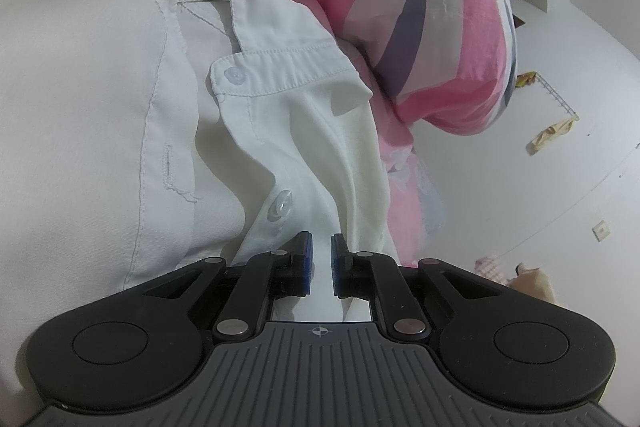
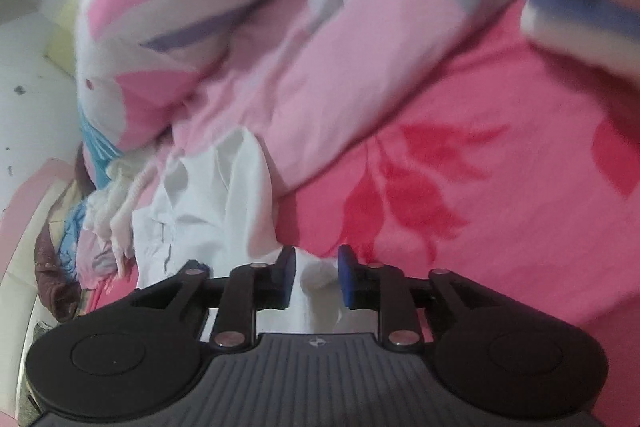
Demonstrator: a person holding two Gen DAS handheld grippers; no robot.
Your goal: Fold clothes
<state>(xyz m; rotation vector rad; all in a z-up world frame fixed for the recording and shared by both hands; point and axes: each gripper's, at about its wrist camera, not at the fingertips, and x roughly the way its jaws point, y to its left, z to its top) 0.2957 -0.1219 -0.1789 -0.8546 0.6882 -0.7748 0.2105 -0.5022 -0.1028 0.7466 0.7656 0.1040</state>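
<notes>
While my left gripper (image 1: 321,259) pinches a fold of the white button-up cotton shirt (image 1: 280,131), its pads nearly together on the cloth, my right gripper (image 2: 316,277) stands partly parted around another white fold; I cannot tell if its pads press it. I judge folding barely begun: the shirt lies rumpled, cuff and placket loose, on the pink leaf-print bedsheet (image 2: 500,187). Left view alone shows buttons and stitching close up; right view alone shows the sheet, the pink-and-white patterned duvet (image 2: 240,7) and a clothes heap (image 2: 100,211) beyond.
</notes>
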